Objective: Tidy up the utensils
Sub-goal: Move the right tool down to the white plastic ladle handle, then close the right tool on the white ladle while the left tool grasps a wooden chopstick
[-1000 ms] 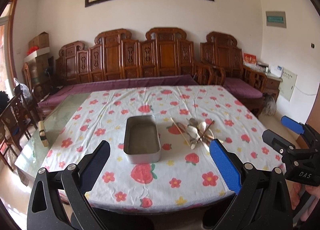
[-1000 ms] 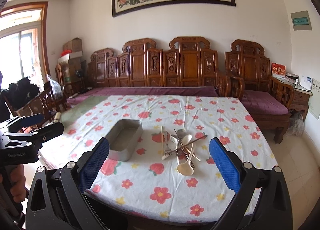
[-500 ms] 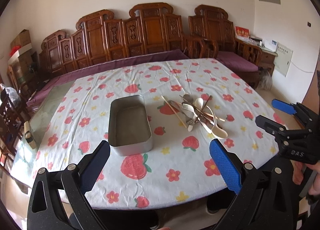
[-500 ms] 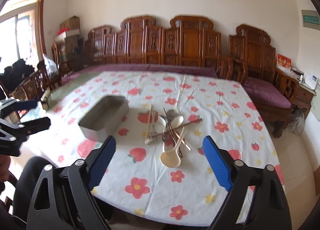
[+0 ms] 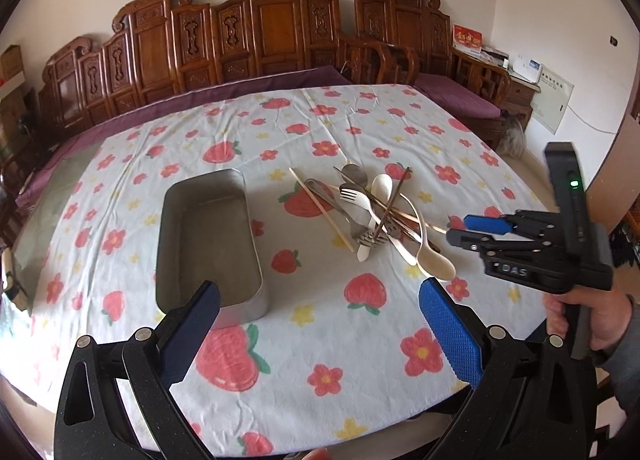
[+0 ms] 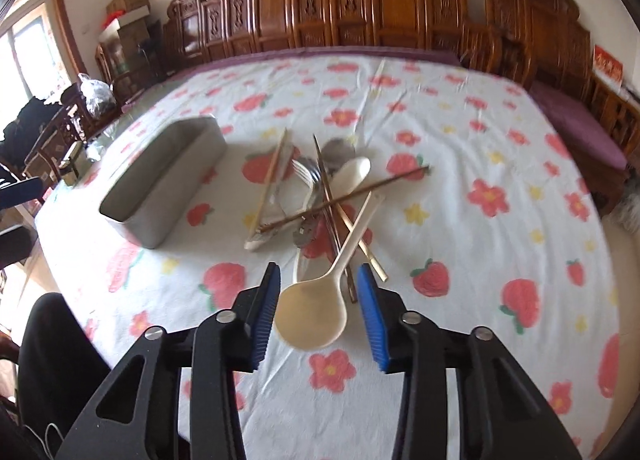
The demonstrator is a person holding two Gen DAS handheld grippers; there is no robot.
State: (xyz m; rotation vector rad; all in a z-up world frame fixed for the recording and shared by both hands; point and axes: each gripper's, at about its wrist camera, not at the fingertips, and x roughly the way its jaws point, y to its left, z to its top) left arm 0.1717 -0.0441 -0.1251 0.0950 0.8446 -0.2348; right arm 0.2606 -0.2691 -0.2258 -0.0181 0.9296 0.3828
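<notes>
Right wrist view sits far lower and closer to the table (image 6: 460,164) than a second ago, when the wall painting showed; the right gripper (image 6: 318,300), then spread wide, is closing with the cream spoon (image 6: 314,314) bowl between its pads, not yet pressed. Left gripper (image 5: 318,318) has dropped too and stays wide open and empty beside the tin (image 5: 208,238). Blur smears the crossed utensil pile (image 6: 316,196), so buried pieces are hard to tell apart.
</notes>
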